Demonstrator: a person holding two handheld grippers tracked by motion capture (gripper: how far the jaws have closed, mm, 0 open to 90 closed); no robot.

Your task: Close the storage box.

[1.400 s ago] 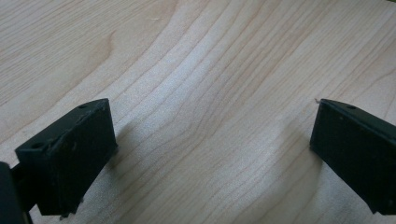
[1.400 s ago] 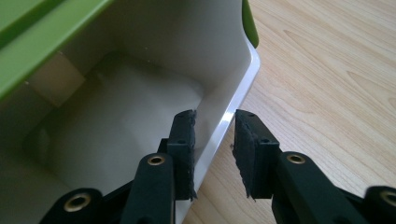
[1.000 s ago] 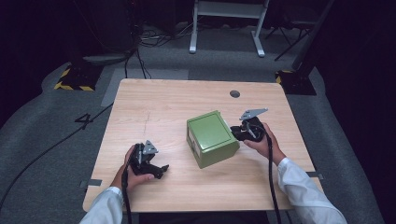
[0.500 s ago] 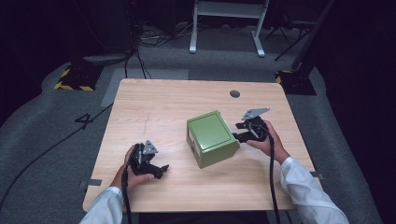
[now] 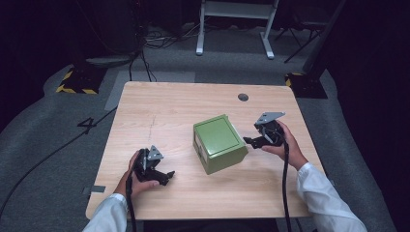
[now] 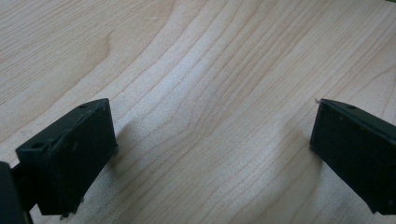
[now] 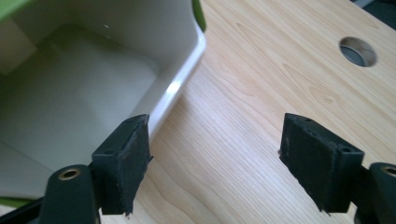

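A green box point(image 5: 220, 142) lies tipped on its side in the middle of the wooden table point(image 5: 169, 106), its pale inside point(image 7: 70, 93) facing right. My right gripper point(image 5: 254, 141) is held just right of the box's open side, jaws wide apart and nothing between them. In the right gripper view, the right gripper point(image 7: 215, 154) has one jaw close to the box's white rim, the other over bare wood. My left gripper point(image 5: 167, 178) rests on the table near the front left, well apart from the box. The left gripper point(image 6: 210, 154) is open over bare wood.
A round cable hole point(image 5: 243, 97) sits in the table's far right part, also seen beyond the right jaw point(image 7: 357, 51). Grey carpet, cables and a white stand's legs point(image 5: 232, 29) lie beyond the far edge.
The right gripper has shifted slightly to the right, away from the box's side. The box and the left gripper have not moved.
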